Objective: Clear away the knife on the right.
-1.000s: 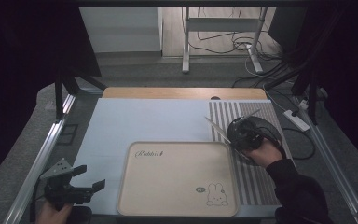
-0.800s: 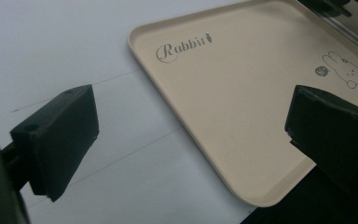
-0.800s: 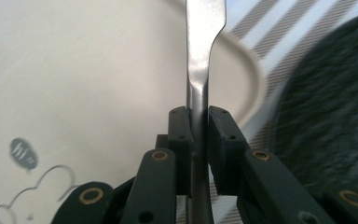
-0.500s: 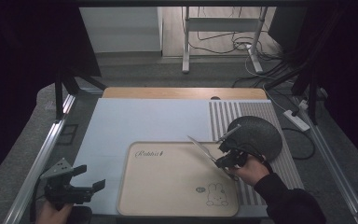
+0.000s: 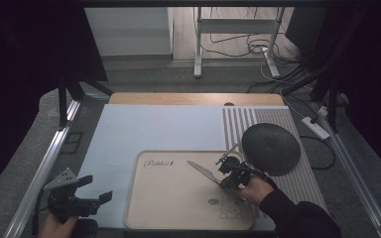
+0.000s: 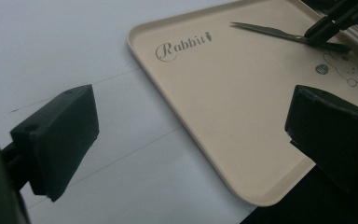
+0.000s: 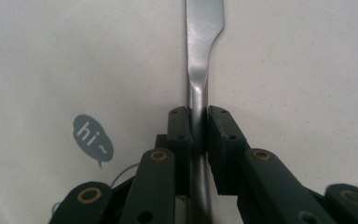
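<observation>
Currently my right gripper (image 5: 229, 174) has its jaws clamped on the handle of a table knife (image 7: 200, 70), one pad on each flat side of the narrow metal neck, with no gap visible between pad and steel. The blade runs straight ahead of the jaws and points away from my hand. I judge this mid-handle grip is chosen to keep the knife level and stop it swinging as it travels over the cream tray (image 5: 154, 213).

Below the jaws lies the tray surface; whether the knife touches it or hangs just above, I cannot tell. A small "hi~" speech bubble (image 7: 92, 137) printed on the tray sits to the left of the jaws, beside a line-drawn rabbit. A dark round mat (image 5: 271, 148) rests on the striped placemat (image 5: 238, 121) behind the right gripper.

My left gripper (image 6: 191, 135) is idle, its jaws wide apart and holding nothing. Between and beyond them I see the pale blue table cover (image 6: 51, 46) and the near corner of the tray with its "Rabbit" lettering. I judge it is parked clear of the working side.
</observation>
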